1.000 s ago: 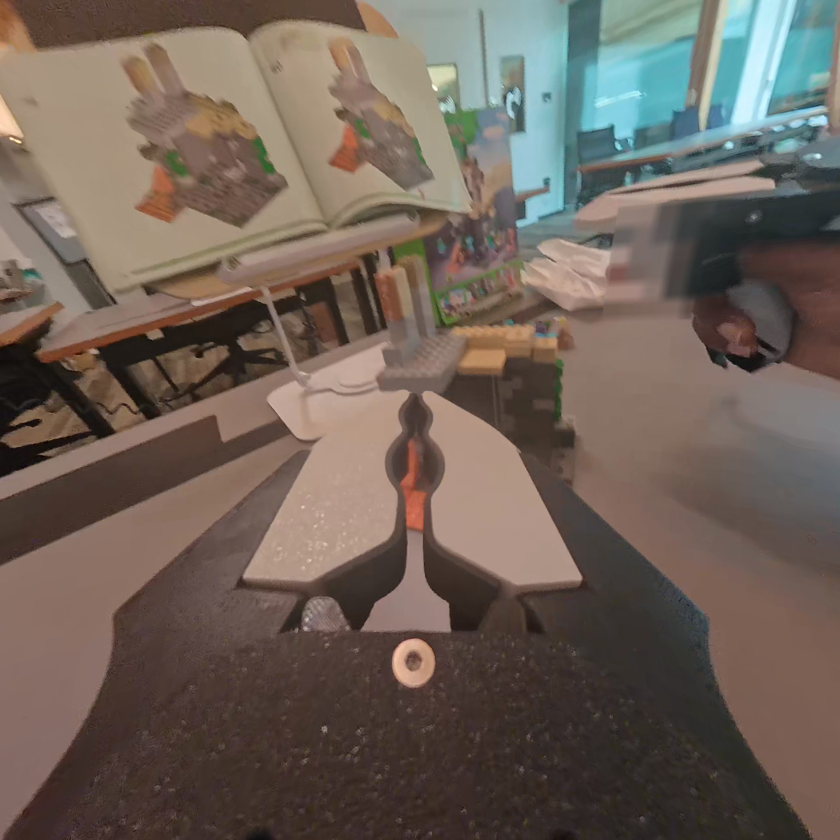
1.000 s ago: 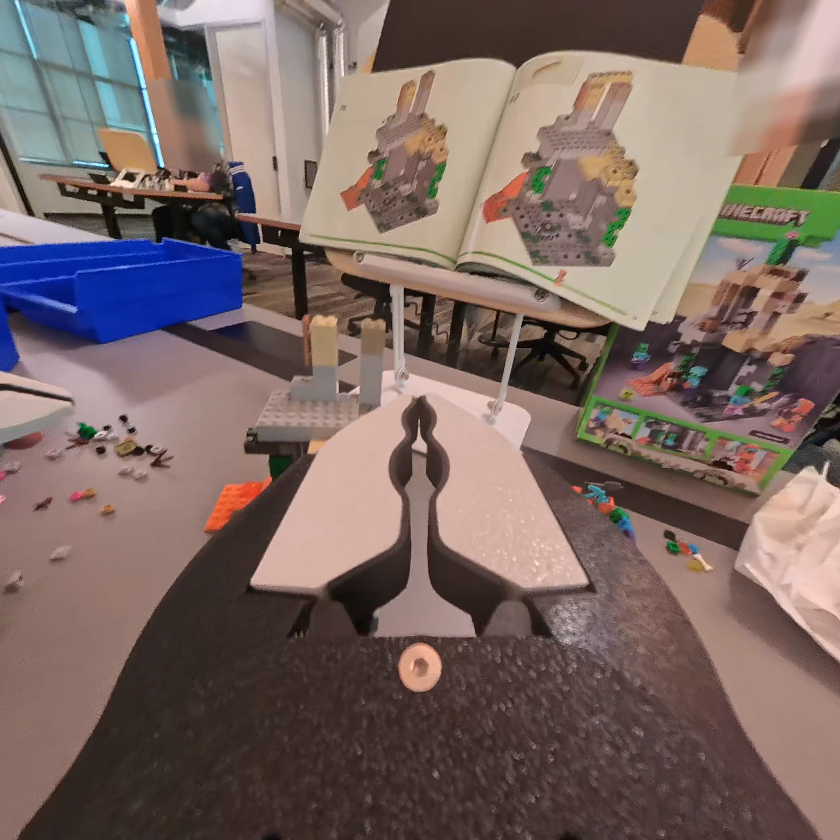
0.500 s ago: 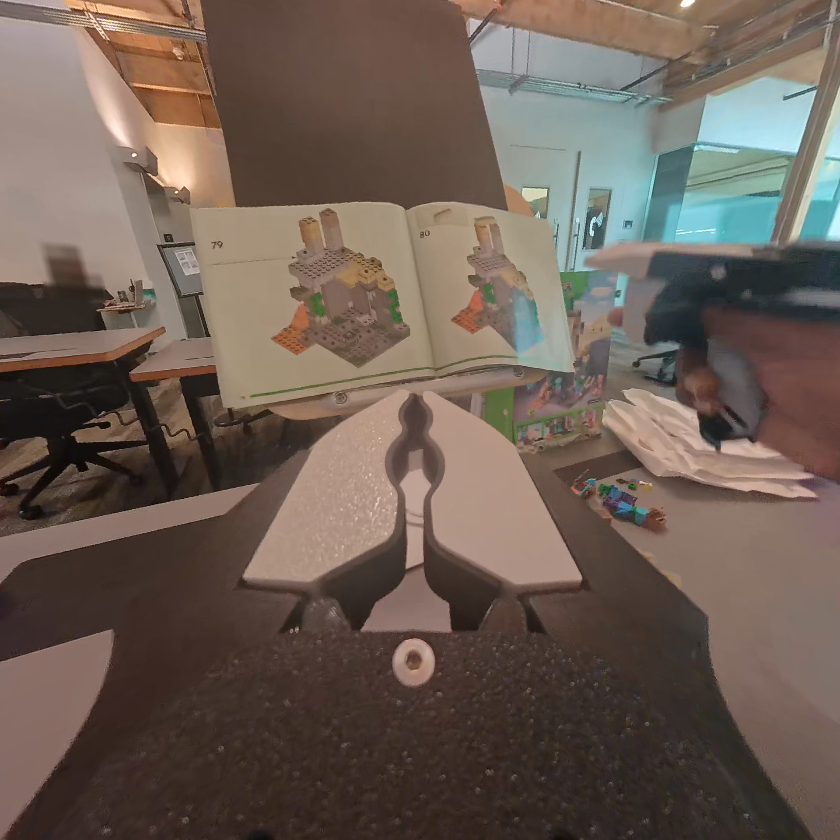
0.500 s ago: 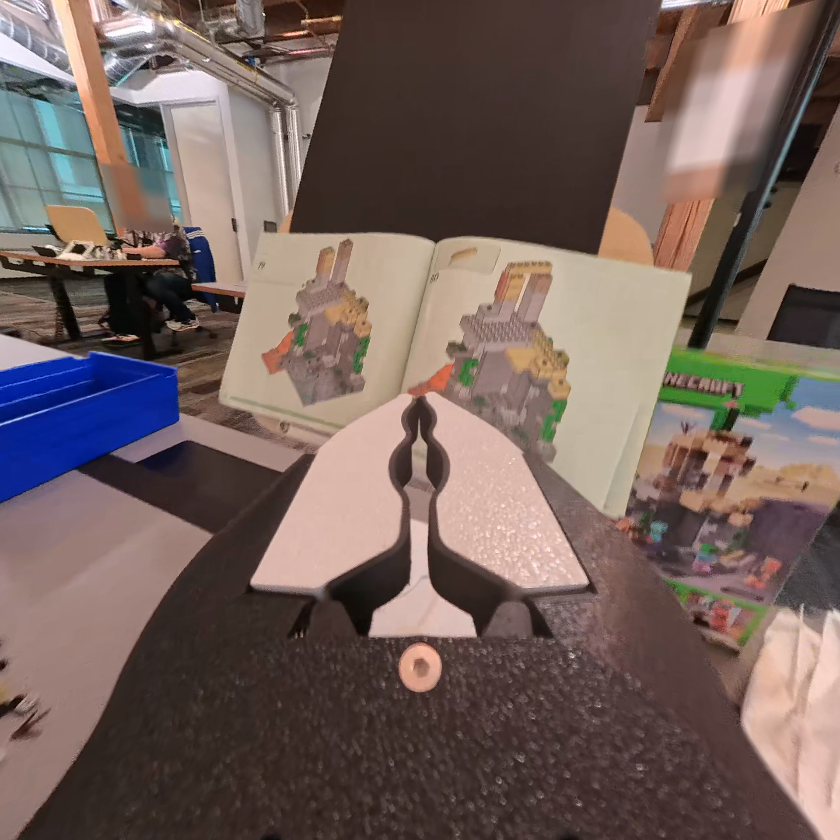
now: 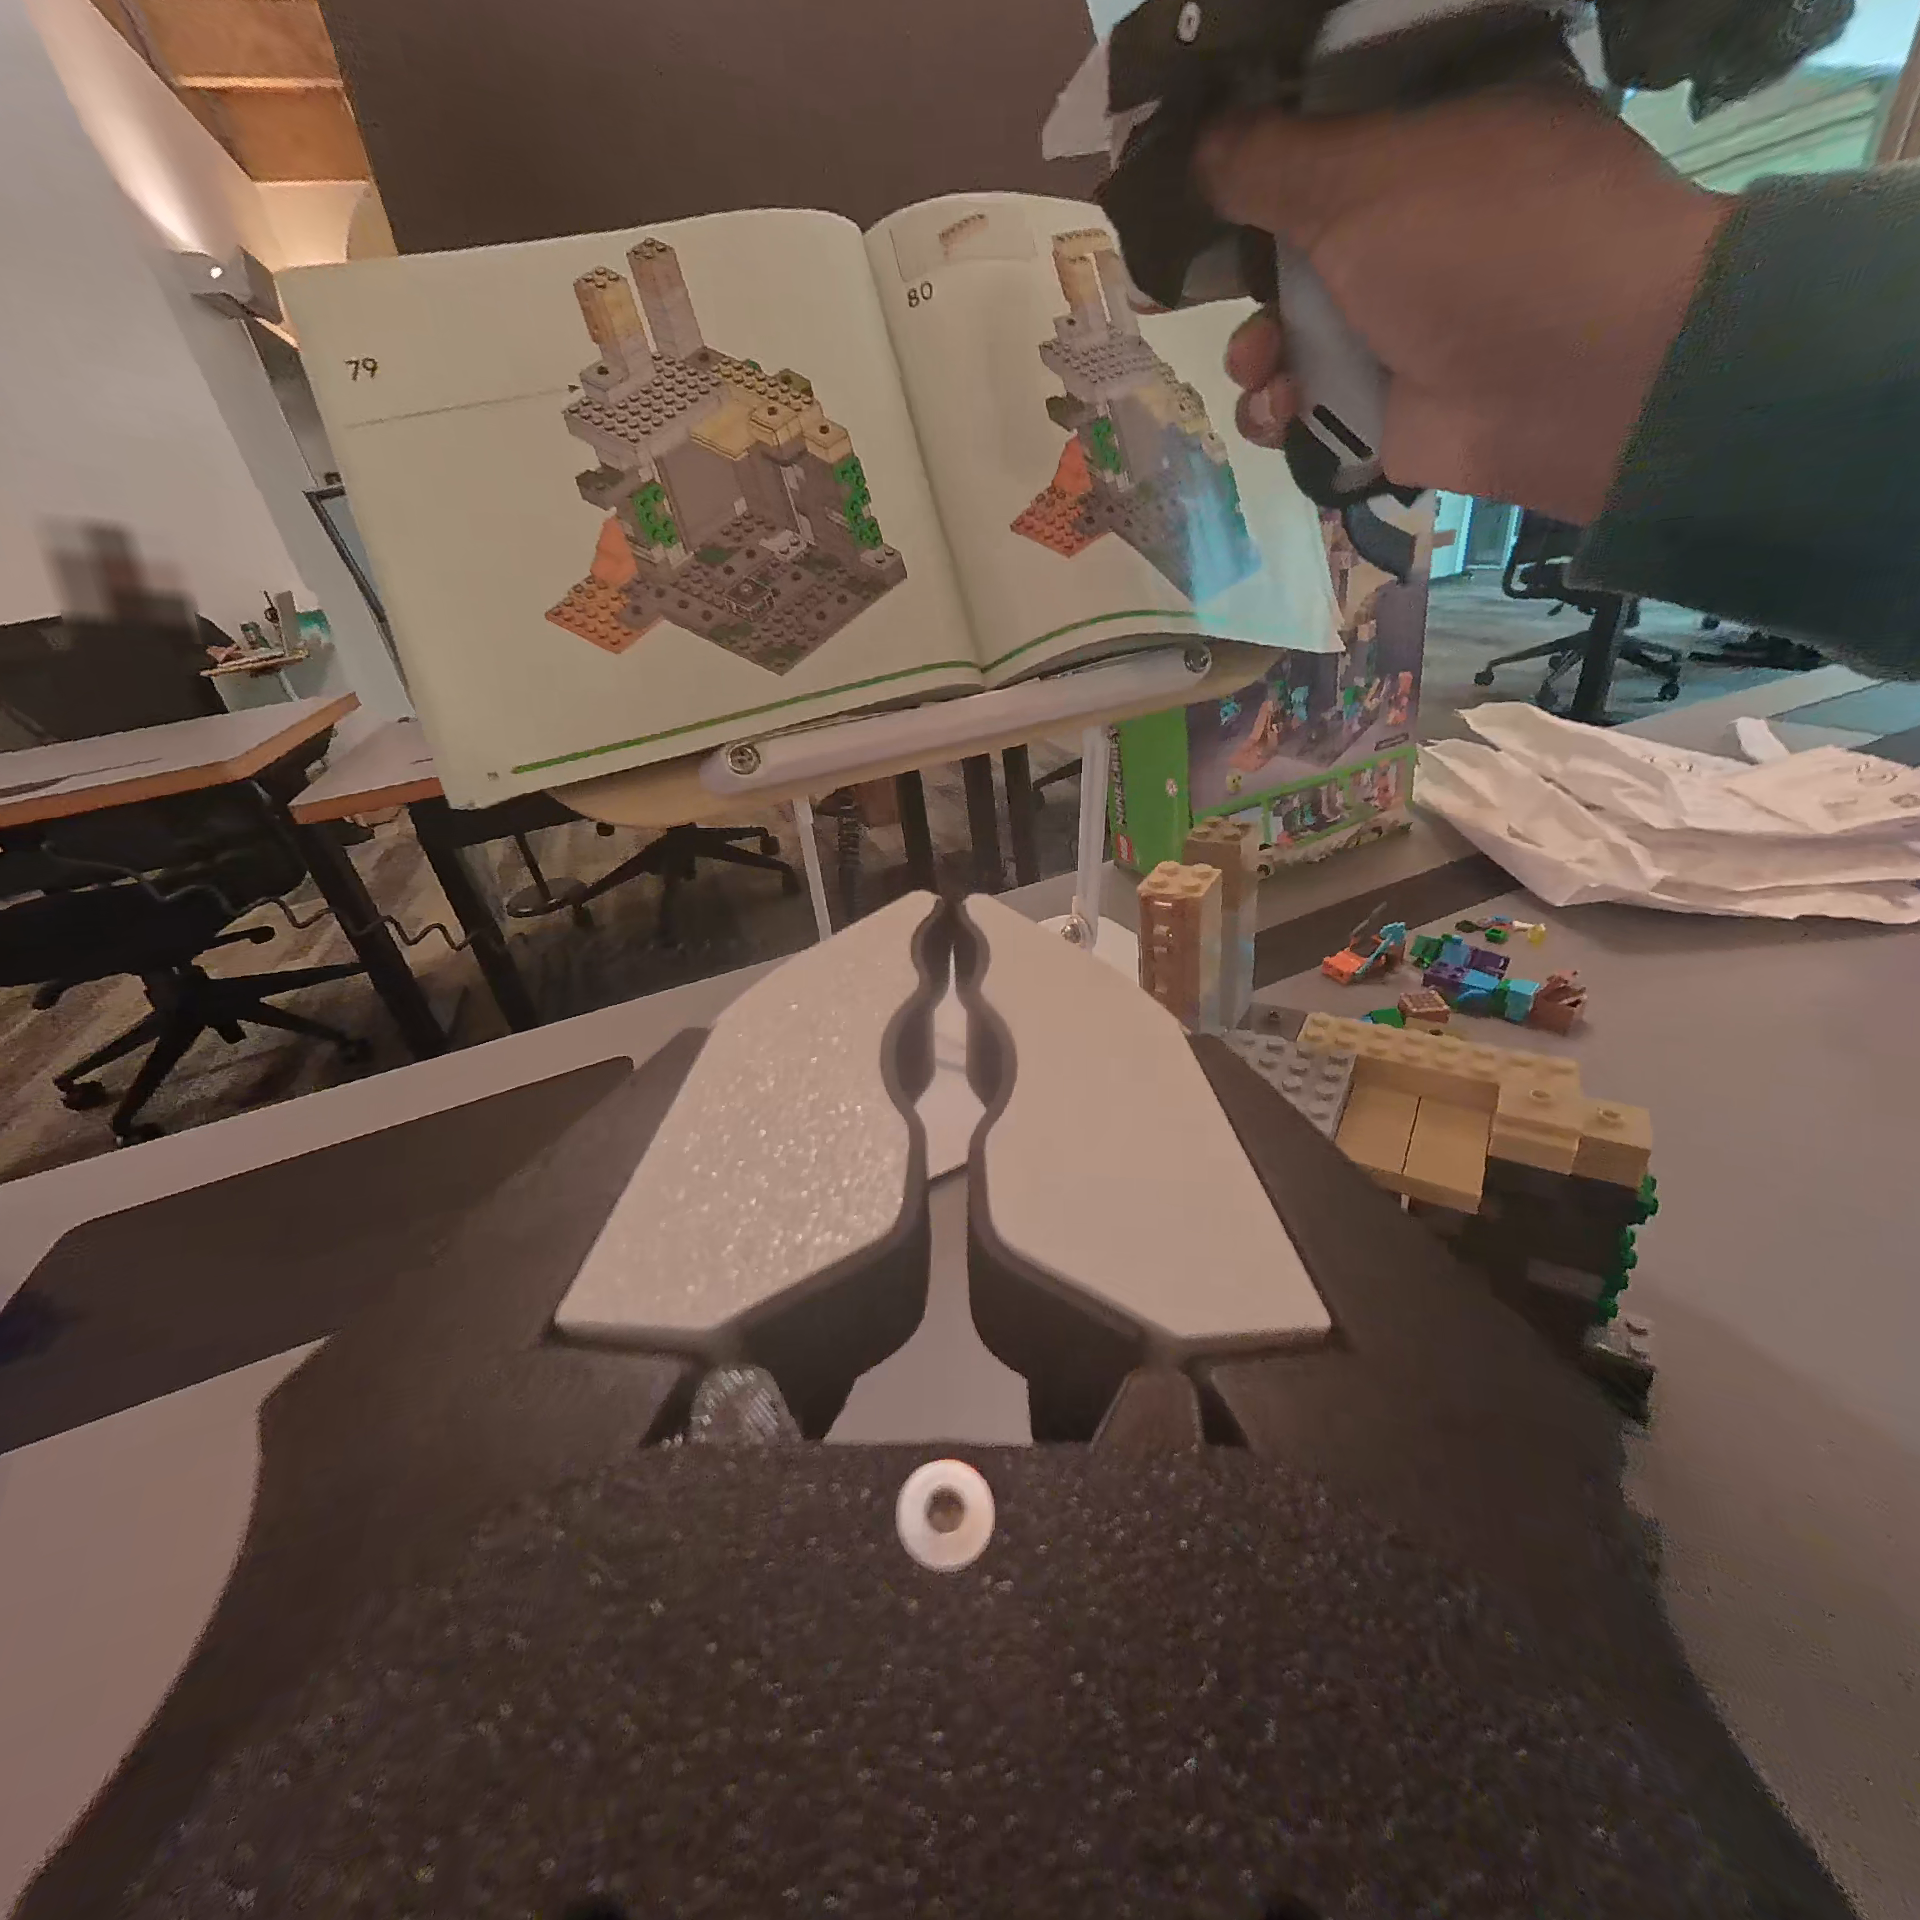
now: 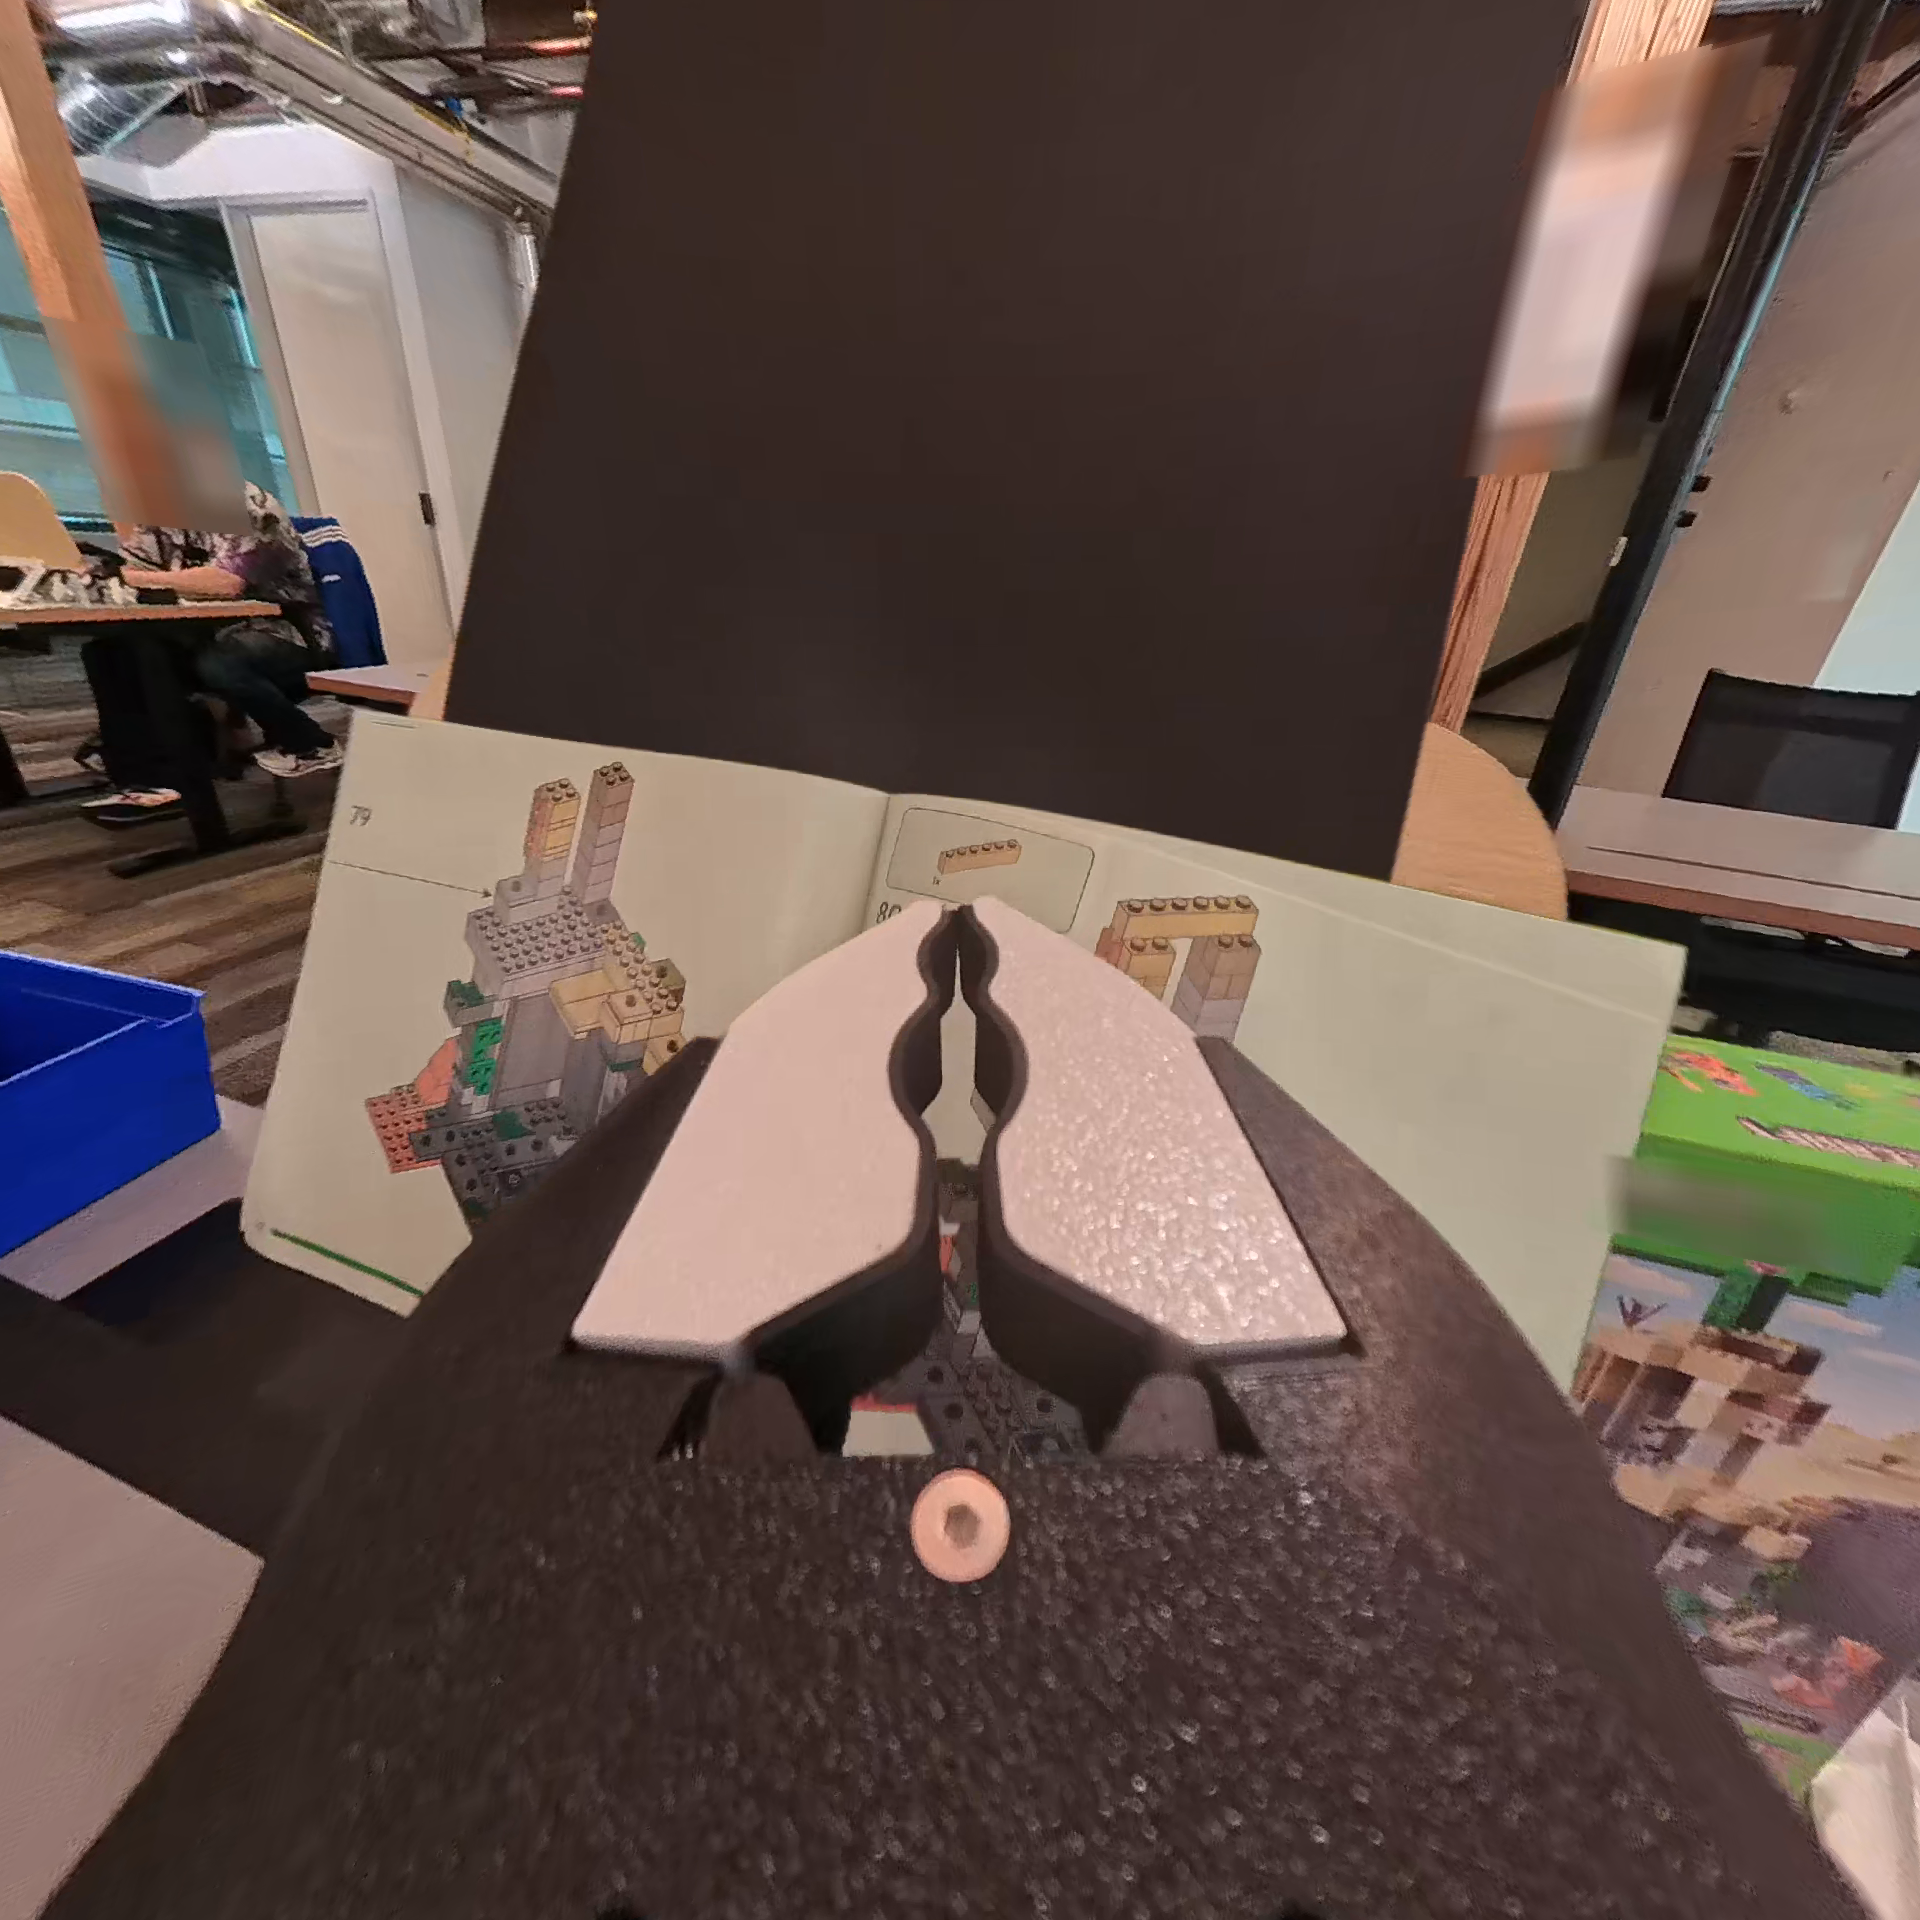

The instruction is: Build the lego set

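Your left gripper (image 5: pixel 948 914) is clenched on nothing, tips meeting at frame centre. Low on the right of its view sits the brick model (image 5: pixel 1455 1132), just beside the gripper body, with loose bricks (image 5: pixel 1455 971) and crumpled white paper (image 5: pixel 1683 821) beyond. The open instruction booklet (image 5: pixel 665 499) fills the upper middle on its stand (image 5: pixel 935 727); your hand (image 5: pixel 1455 312) blocks its right page. Your right gripper (image 6: pixel 956 914) is also clenched bare, tips in front of the booklet's fold, hiding much of the right page. A blue bin (image 6: pixel 94 1101) sits at left, a green box (image 6: pixel 1766 1351) at right.
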